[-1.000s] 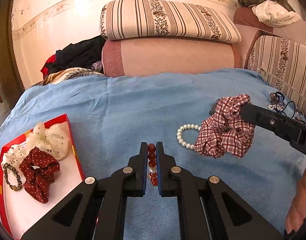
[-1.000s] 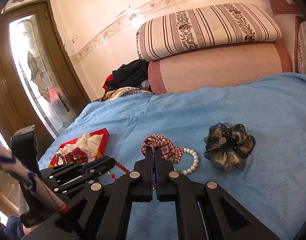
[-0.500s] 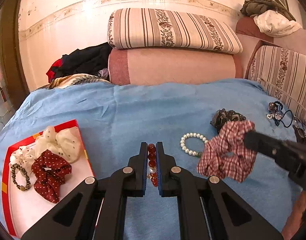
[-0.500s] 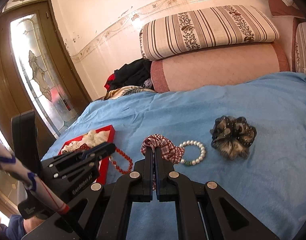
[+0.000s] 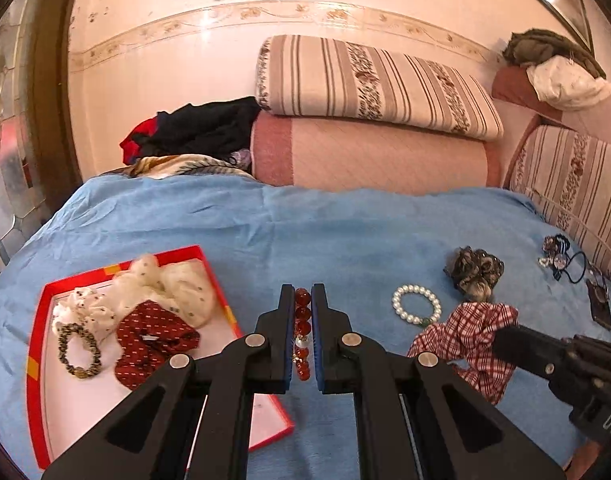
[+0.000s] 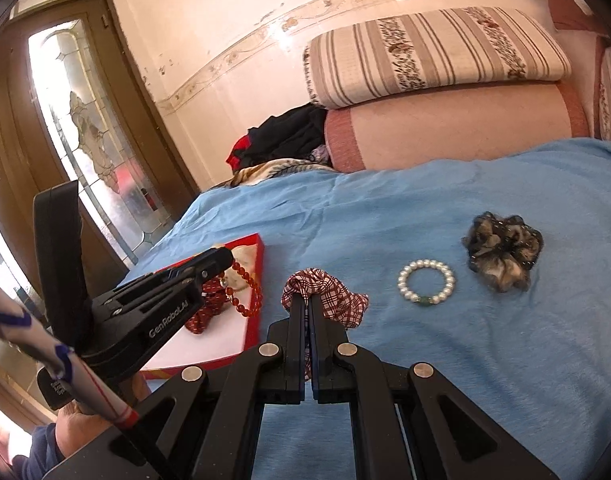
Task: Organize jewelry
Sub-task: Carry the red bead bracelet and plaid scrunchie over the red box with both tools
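We carried the red glass-bead bracelet (image 5: 302,328) clenched in our left tongs (image 5: 302,304) and the checked red-and-white fabric scrunchie (image 6: 325,290) in our right tongs (image 6: 308,304), seemingly above the bed, needing release over the red-rimmed white tray (image 5: 37,344).

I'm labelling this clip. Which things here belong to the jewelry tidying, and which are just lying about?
Job: red bracelet, plaid scrunchie, pearl bracelet, dark scrunchie, red tray.

Lying about: striped cushion, clothes pile, blue sheet.
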Tool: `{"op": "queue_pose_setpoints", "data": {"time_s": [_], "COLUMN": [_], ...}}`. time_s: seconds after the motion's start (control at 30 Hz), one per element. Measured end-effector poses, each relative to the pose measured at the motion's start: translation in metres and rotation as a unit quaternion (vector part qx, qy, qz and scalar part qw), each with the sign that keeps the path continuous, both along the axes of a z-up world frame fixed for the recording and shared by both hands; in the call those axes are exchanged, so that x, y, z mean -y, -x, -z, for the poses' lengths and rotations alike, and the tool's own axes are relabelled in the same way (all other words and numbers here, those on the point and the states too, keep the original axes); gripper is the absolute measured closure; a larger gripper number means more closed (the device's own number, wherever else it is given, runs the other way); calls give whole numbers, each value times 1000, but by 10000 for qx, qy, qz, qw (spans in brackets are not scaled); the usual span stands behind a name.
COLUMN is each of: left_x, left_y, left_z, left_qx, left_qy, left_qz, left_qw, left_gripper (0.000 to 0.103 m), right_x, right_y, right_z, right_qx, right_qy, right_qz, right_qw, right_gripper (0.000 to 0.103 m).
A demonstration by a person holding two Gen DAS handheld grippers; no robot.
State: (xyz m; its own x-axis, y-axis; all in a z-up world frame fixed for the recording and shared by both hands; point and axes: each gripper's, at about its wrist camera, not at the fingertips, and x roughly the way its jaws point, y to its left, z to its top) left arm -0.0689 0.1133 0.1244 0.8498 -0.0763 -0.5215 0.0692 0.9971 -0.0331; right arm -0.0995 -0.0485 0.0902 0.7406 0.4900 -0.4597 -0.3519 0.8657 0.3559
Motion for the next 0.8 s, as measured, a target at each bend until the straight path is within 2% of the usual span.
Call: {"op": "queue_pose_setpoints", "data": {"time_s": [0.43,0.8], "left_x": [-52,-131], "left_y": [16,36], "left_z": [-16,-20], "left_qx": [155,130], "left_qy": [264,475], "left_qz": [-393,-1224], "left_qw": [9988,9913], "left_gripper": [95,95], "right_x": [-44,-84], "right_y": [9,5], "right_z": [-23,-40], "right_qx": [188,203], "right_qy": [247,75], "right_qz": [-283,-696], "right_qw": [9991,9973], "right_gripper": [101,101]}}
